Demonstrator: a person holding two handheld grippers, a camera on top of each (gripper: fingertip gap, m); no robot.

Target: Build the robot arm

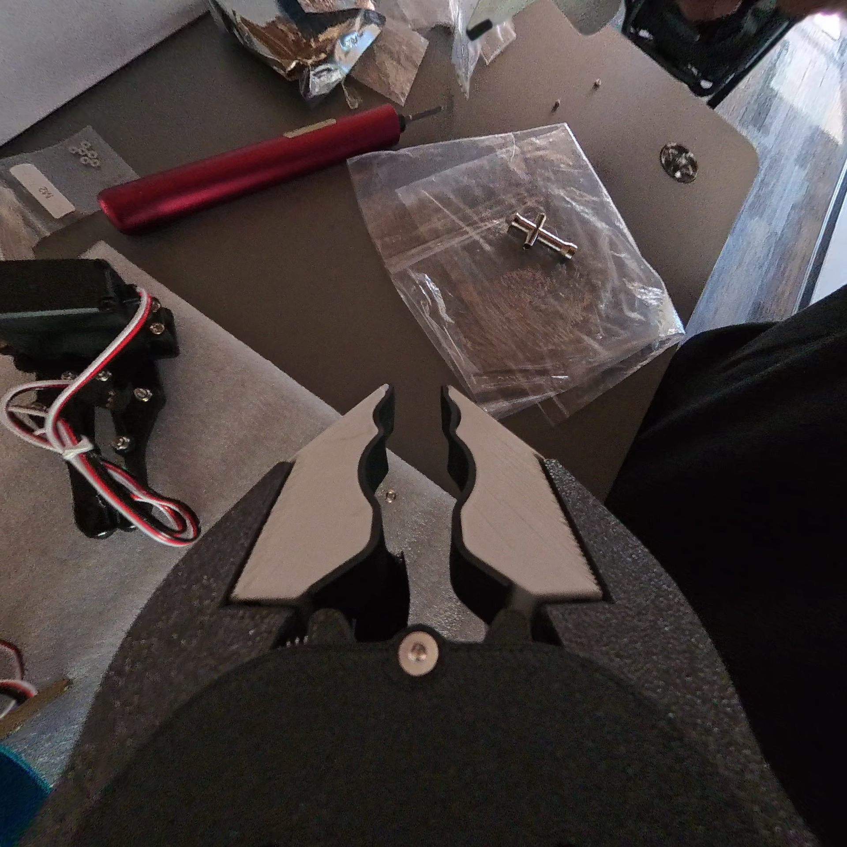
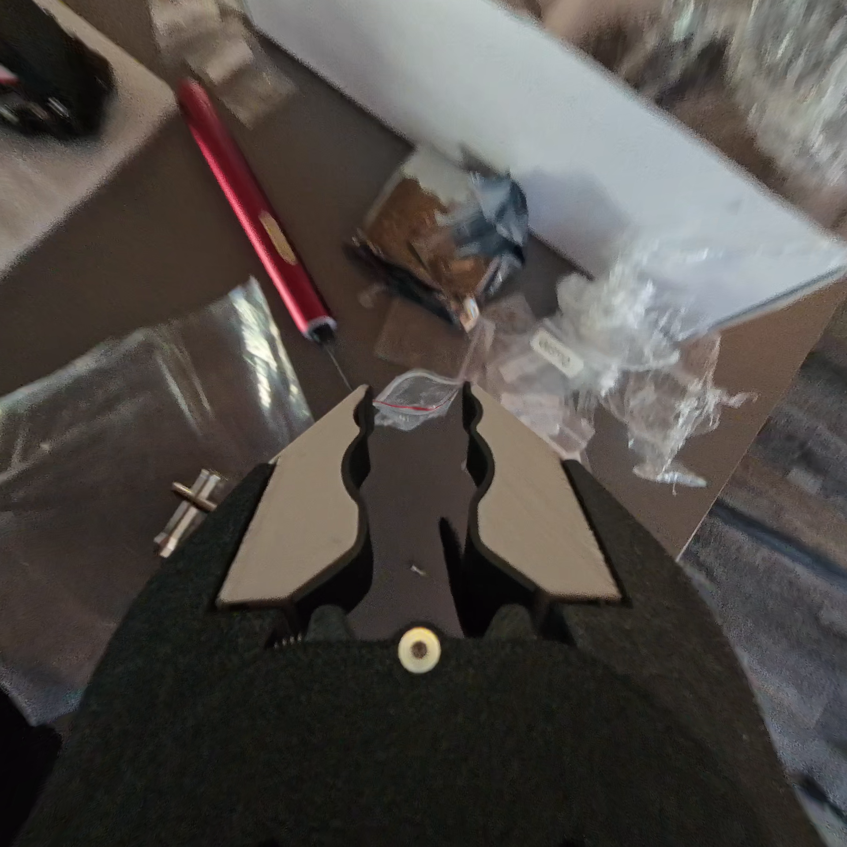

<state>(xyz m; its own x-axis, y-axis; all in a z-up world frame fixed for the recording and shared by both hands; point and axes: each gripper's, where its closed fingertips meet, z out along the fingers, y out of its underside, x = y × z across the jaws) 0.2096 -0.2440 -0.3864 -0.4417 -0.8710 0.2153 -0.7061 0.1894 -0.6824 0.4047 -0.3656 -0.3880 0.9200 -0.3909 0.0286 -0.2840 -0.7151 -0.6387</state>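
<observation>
Hovering right tongs [image 2: 415, 394] parted, small bag [image 2: 415, 399] between tips

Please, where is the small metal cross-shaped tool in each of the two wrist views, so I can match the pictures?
Left wrist view: the cross-shaped tool lies right of centre, on a clear plastic bag, beyond the left gripper.
Right wrist view: the same tool is at the left, beside the right gripper, partly hidden by its black body.
Shared landmark: the red screwdriver, at upper left in both.
</observation>
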